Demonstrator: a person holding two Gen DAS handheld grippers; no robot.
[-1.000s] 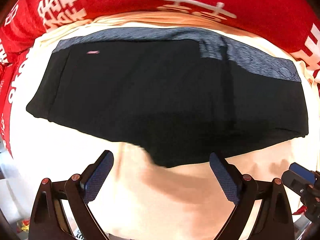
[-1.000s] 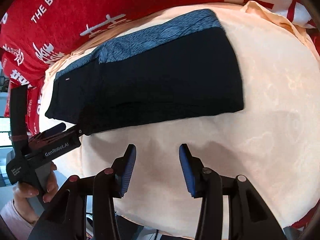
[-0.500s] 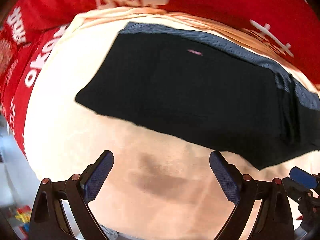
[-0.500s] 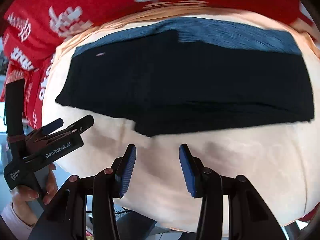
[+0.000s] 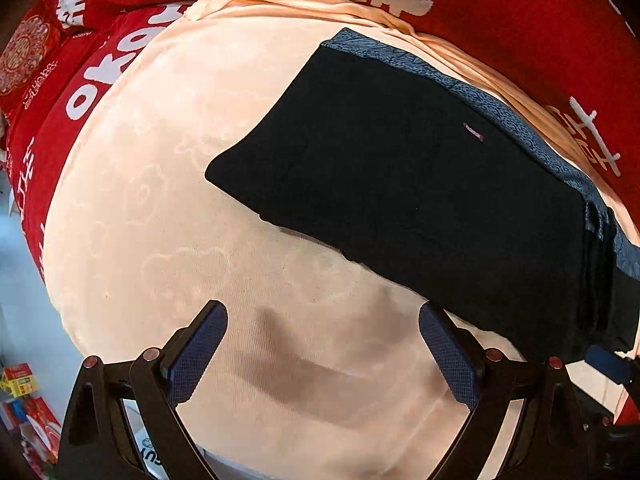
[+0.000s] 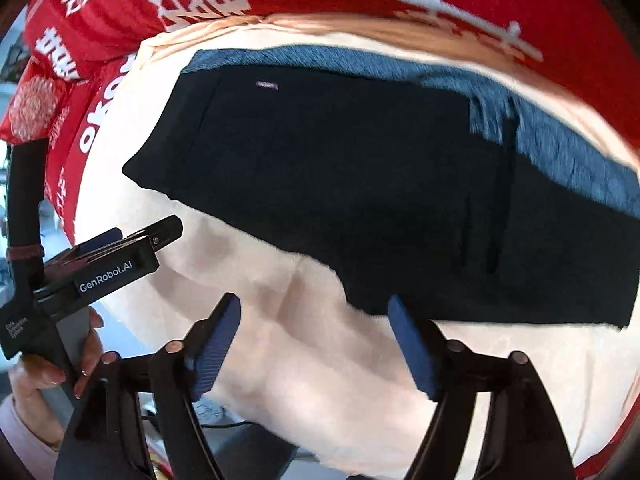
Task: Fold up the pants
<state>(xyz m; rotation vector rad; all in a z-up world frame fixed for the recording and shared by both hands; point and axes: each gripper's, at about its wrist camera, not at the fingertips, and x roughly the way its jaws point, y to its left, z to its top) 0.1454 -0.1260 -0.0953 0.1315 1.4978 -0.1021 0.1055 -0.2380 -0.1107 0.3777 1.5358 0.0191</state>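
The black pants (image 5: pixel 420 200) lie flat on a pale peach cloth (image 5: pixel 168 184) spread over a red printed cover (image 5: pixel 520 20), already doubled over into a wide, shallow shape, with the blue-grey waistband (image 5: pixel 500 112) along the far edge and a small pink tag (image 5: pixel 473 132) just below it. They look light, soft and limp, a thin knit with no stiffness of its own, so they will probably sag and drag rather than hold a line when lifted from one point. The layers may slide over each other, and the cloth underneath may well ruck up with them. The safest hold seems to be at the two corners of one short end, pinching through all the layers near the edge, one corner for each tool. The left gripper (image 5: pixel 322 354) hangs over bare cloth just short of the near edge, its jaws spread wide with nothing between them. The right gripper (image 6: pixel 314 346) has just been opening and also stands spread and empty, its right pad close to the near hem, though whether it touches cannot be told. In the right wrist view a hand (image 6: pixel 52 368) holds the left tool.
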